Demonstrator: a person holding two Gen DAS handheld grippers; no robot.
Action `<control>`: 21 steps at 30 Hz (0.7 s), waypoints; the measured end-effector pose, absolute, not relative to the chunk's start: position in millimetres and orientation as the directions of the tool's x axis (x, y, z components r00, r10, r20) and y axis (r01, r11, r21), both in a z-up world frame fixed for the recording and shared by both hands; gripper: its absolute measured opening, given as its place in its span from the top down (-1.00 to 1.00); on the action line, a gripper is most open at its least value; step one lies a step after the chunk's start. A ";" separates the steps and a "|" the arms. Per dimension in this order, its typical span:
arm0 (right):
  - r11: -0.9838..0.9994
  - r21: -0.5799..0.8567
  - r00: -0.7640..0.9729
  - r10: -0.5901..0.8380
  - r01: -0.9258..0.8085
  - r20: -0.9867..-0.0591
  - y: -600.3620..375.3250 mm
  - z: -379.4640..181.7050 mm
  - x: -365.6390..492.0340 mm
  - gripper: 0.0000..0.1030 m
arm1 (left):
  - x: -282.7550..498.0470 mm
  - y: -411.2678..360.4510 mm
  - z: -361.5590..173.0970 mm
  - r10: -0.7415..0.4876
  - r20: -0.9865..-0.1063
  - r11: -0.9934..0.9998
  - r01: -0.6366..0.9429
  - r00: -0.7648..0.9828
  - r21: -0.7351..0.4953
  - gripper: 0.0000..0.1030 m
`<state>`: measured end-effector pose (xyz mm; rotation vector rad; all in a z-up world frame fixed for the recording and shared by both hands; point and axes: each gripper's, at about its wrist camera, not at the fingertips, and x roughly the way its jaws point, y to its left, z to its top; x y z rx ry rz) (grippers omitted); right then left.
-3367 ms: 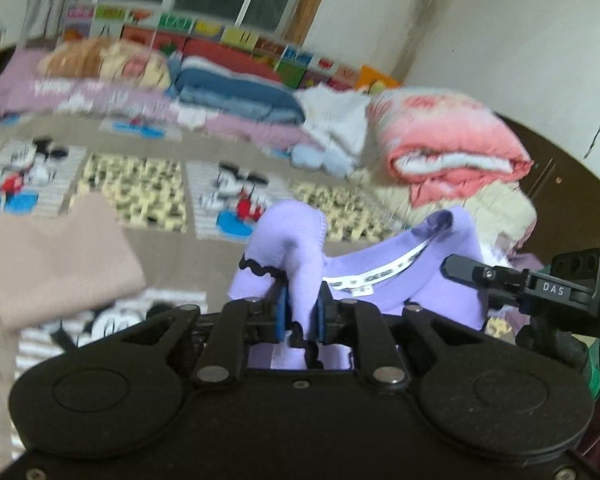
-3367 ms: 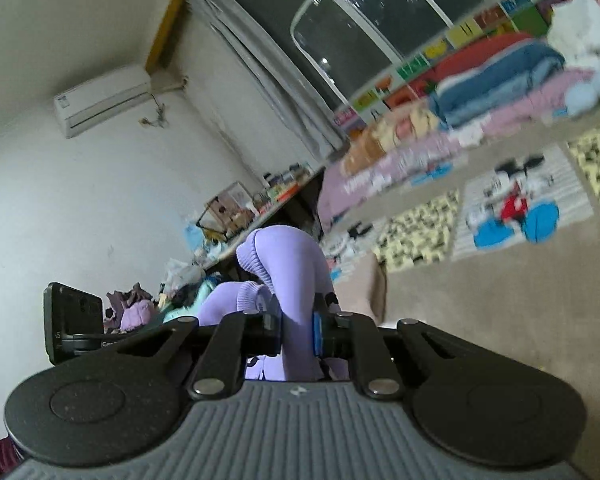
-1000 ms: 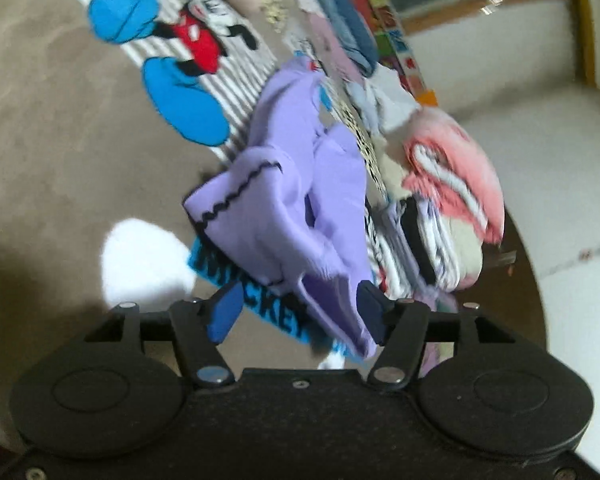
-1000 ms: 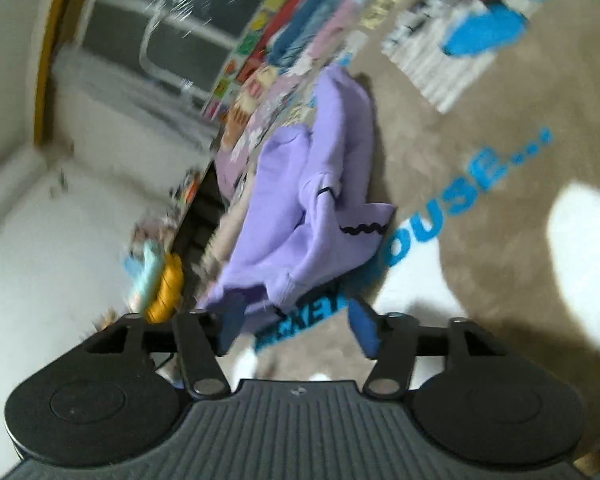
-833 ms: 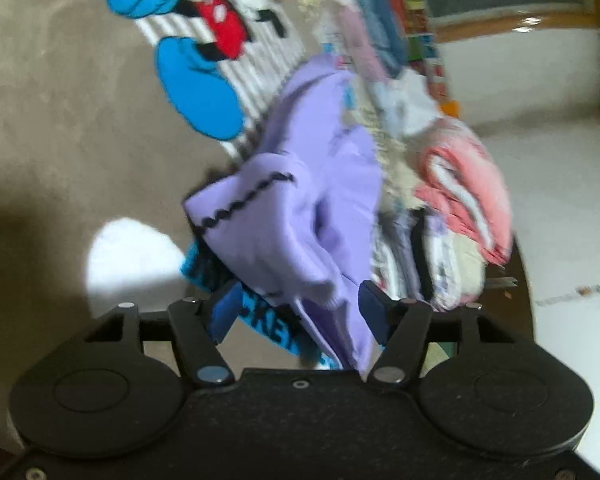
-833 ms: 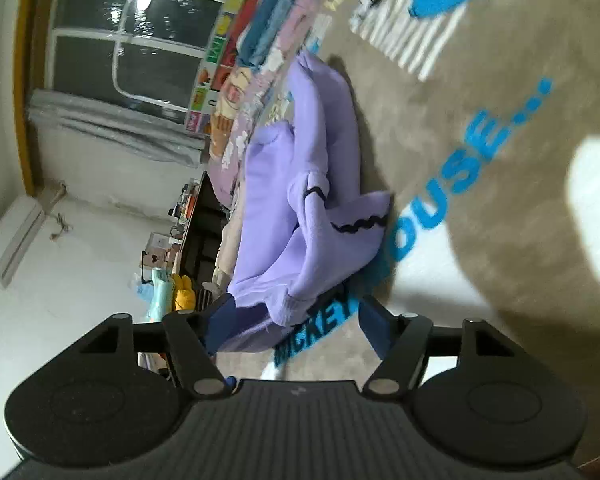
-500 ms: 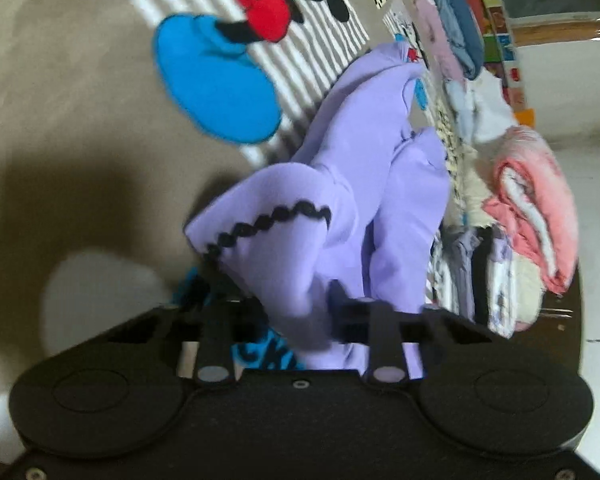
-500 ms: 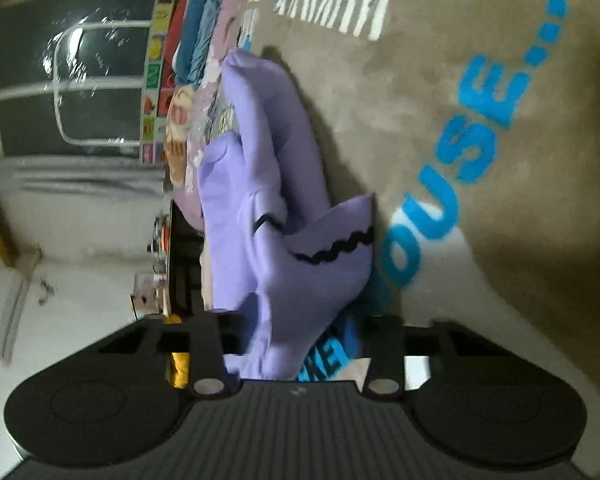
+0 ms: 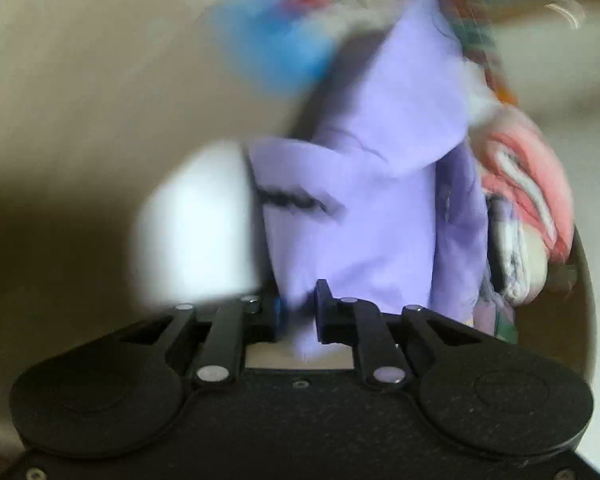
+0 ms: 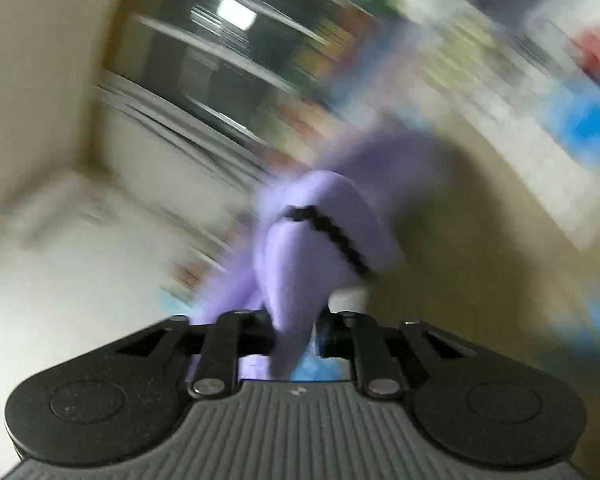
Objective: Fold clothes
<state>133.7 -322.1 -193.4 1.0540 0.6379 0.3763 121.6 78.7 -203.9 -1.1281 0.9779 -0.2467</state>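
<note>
A lilac garment [image 9: 380, 184] with black wavy trim lies crumpled on a tan printed blanket [image 9: 80, 80]. My left gripper [image 9: 298, 312] is shut on its near corner, cloth pinched between the pads. In the right wrist view the same lilac garment [image 10: 320, 248] rises from my right gripper [image 10: 296, 332], which is shut on another corner. Both views are blurred by motion.
A rolled pink and white blanket [image 9: 528, 192] and a pile of folded cloth [image 9: 516, 264] lie to the right of the garment. A dark window [image 10: 228, 40] and white wall show in the right wrist view. Blue cartoon print [image 9: 276, 48] marks the blanket.
Both grippers were open around the garment's corners one second ago. They have closed on the cloth and are now swinging with it, blurring both views.
</note>
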 end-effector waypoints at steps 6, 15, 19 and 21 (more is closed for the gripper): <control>0.357 0.931 0.807 0.528 0.073 -0.266 -333.3 -237.7 77.3 0.30 | 103.4 88.8 -196.0 -0.623 -0.521 0.473 -0.249 0.584 -0.845 0.44; 0.395 0.910 0.802 0.498 0.128 -0.329 -323.1 -232.1 77.2 0.22 | 115.3 55.8 -183.4 -0.530 -0.546 0.560 -0.216 0.649 -0.800 0.14; 0.375 0.914 0.806 0.486 0.156 -0.338 -325.4 -238.2 92.2 0.64 | 125.8 45.4 -185.8 -0.524 -0.555 0.601 -0.182 0.646 -0.779 0.85; 0.355 0.923 0.818 0.481 0.147 -0.315 -326.6 -239.6 91.5 0.73 | 122.3 50.3 -183.0 -0.528 -0.533 0.578 -0.180 0.662 -0.796 0.87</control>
